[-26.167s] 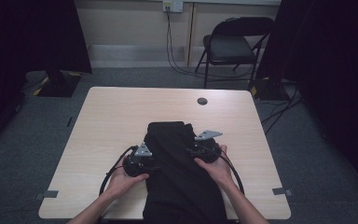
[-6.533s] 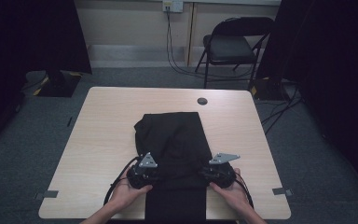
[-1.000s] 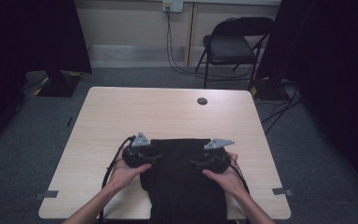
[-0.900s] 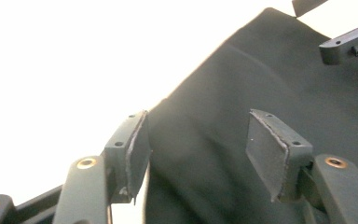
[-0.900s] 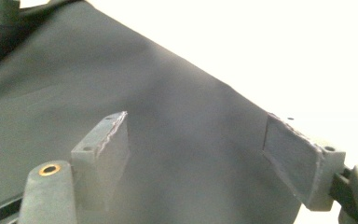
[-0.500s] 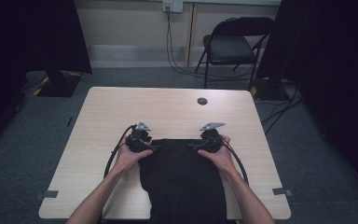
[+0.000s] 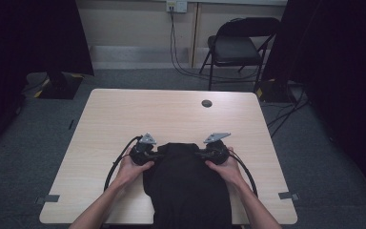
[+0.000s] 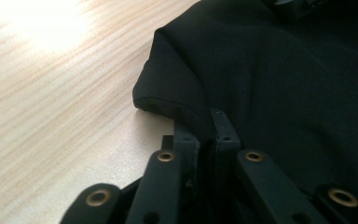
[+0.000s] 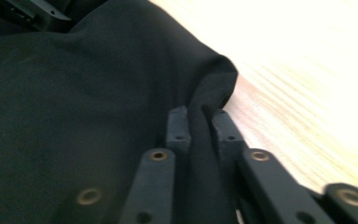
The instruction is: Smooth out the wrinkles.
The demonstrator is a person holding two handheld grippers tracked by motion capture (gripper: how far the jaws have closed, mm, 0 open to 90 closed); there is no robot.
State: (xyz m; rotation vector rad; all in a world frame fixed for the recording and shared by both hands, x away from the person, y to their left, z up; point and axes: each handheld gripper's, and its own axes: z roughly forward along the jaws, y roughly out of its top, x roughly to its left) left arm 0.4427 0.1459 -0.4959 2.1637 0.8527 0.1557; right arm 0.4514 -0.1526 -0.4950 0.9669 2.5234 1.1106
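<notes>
A black garment (image 7: 187,191) lies folded on the light wooden table (image 7: 124,119), reaching from mid-table to the near edge. My left gripper (image 7: 159,155) is at its far left corner and my right gripper (image 7: 198,155) at its far right corner, each pointing inward. In the left gripper view the left gripper (image 8: 203,128) has just been closing and is shut on a fold of the garment (image 8: 279,84). In the right gripper view the right gripper (image 9: 199,116) has likewise just been closing and pinches a ridge of the garment (image 9: 74,93).
A round dark cable port (image 7: 207,103) sits in the table's far half. A folding chair (image 7: 238,47) stands behind the table, with cables on the floor. Tape tabs (image 7: 51,198) mark the near corners. Bare wood lies left, right and beyond the garment.
Both hands moved away from the person to the garment's far corners, then sank onto it. Both sets of jaws went from wide apart to closed on the fabric.
</notes>
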